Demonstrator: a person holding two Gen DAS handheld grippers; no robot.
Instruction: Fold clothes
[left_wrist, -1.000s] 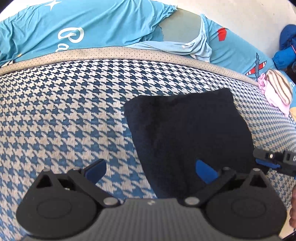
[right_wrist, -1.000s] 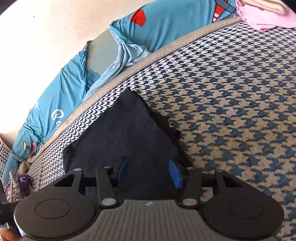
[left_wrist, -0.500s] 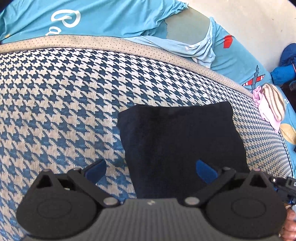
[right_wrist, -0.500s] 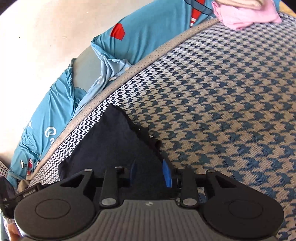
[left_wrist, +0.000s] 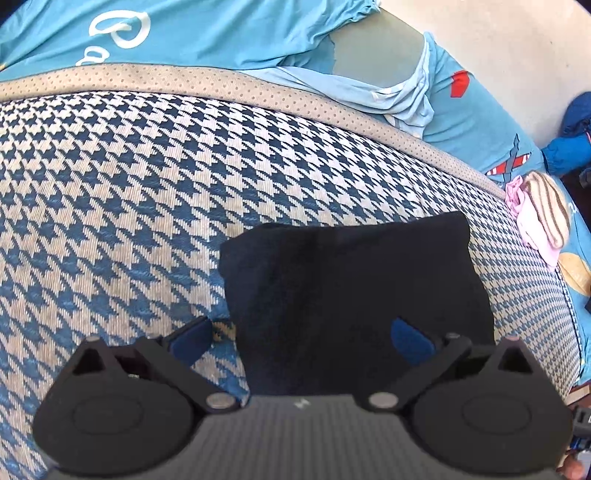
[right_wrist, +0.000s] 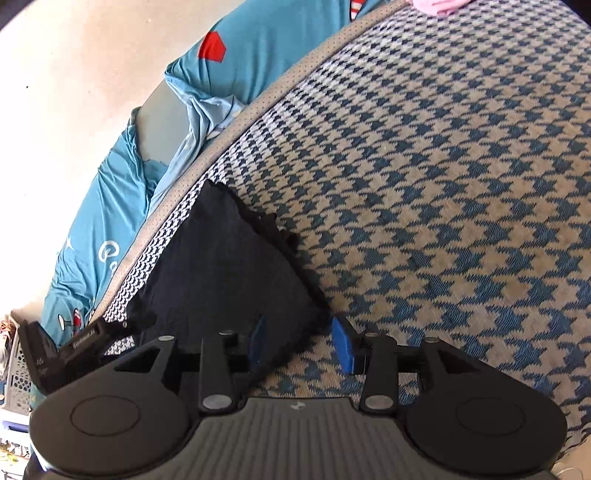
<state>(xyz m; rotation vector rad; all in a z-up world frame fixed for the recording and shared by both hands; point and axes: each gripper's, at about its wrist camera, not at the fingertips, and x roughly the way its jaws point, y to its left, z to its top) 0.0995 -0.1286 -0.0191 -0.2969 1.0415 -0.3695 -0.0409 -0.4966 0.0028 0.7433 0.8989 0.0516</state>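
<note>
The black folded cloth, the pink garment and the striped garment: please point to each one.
black folded cloth (left_wrist: 354, 288), left wrist view, middle of its top face
pink garment (left_wrist: 526, 221), left wrist view, its bare left part
striped garment (left_wrist: 548, 210), left wrist view, its middle

Folded black garment (left_wrist: 354, 291) of matt, soft fuzzy cloth, blue-and-beige houndstooth cover (left_wrist: 122, 192) of coarse woven fabric, beige perforated edging strip (left_wrist: 155, 79), smooth turquoise printed sheet (left_wrist: 207, 33), matt black plastic left gripper (left_wrist: 301, 338) with blue pads
</note>
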